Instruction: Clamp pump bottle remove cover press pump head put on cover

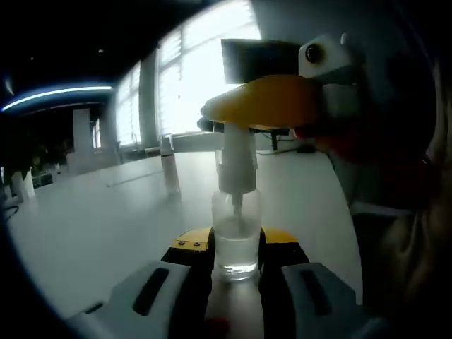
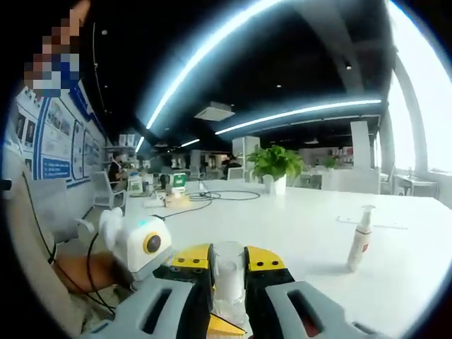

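A clear pump bottle [image 1: 235,229] stands upright on the white table [image 1: 106,226], and my left gripper [image 1: 236,248] is shut on its lower body. Its white pump stem [image 1: 236,152] rises under the yellow jaw of my right gripper [image 1: 265,102], which reaches in from the right at the bottle's top. In the right gripper view my right gripper [image 2: 228,263] is shut on a clear cover [image 2: 228,279] standing upright between its jaws. The white body of my left gripper [image 2: 141,244] shows just to the left of it. The pump head itself is hidden.
A second pump bottle [image 2: 361,236] stands alone on the table [image 2: 296,219], also seen as a slim bottle [image 1: 169,166]. Cables [image 2: 212,198], small items and a potted plant [image 2: 275,166] sit farther back. A person [image 2: 114,173] sits at the far left; bright windows [image 1: 198,78] lie beyond.
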